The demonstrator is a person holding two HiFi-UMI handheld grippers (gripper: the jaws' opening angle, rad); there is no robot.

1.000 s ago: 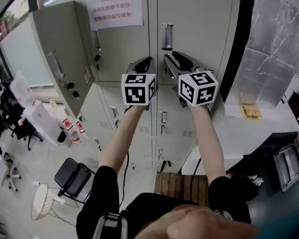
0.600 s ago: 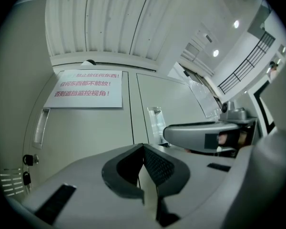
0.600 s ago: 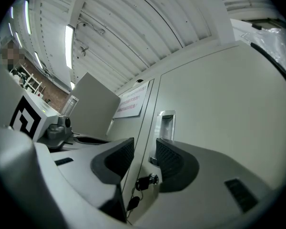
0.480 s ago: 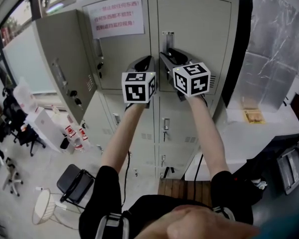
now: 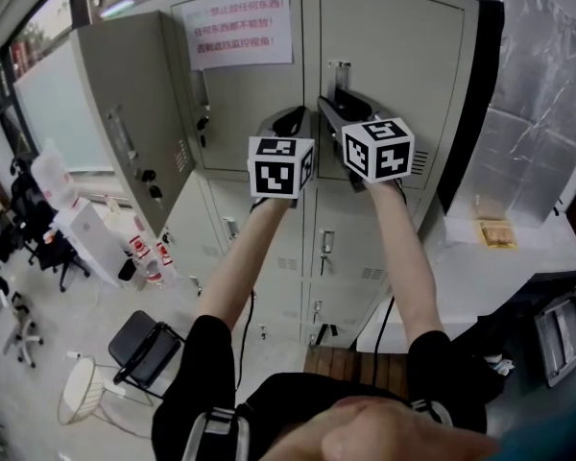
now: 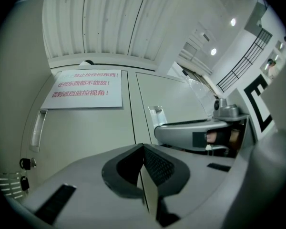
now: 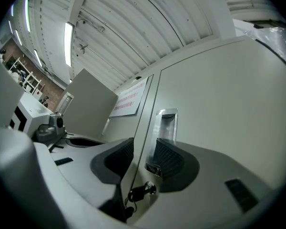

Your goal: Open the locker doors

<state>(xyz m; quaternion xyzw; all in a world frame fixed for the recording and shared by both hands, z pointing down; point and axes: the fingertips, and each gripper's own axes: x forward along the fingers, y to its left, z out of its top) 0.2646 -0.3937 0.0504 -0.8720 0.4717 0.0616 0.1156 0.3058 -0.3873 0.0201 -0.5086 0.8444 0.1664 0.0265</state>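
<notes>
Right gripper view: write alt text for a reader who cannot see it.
The jaws of the right tool have just opened wider and straddle the left edge of a closed grey locker door and its recessed handle. A key sticks out below them.

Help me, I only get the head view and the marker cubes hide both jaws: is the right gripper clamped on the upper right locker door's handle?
Observer: No. The right gripper has its jaws apart. They have just been opening and pinch nothing. The recessed silver handle shows beyond its right jaw.
Operator: Anything in the gap?
Observer: The left edge of the grey metal locker door, and lower down a dark key in the lock under the handle.
Operator: And the left one?
Observer: The left gripper has its jaws together and is empty.
</notes>
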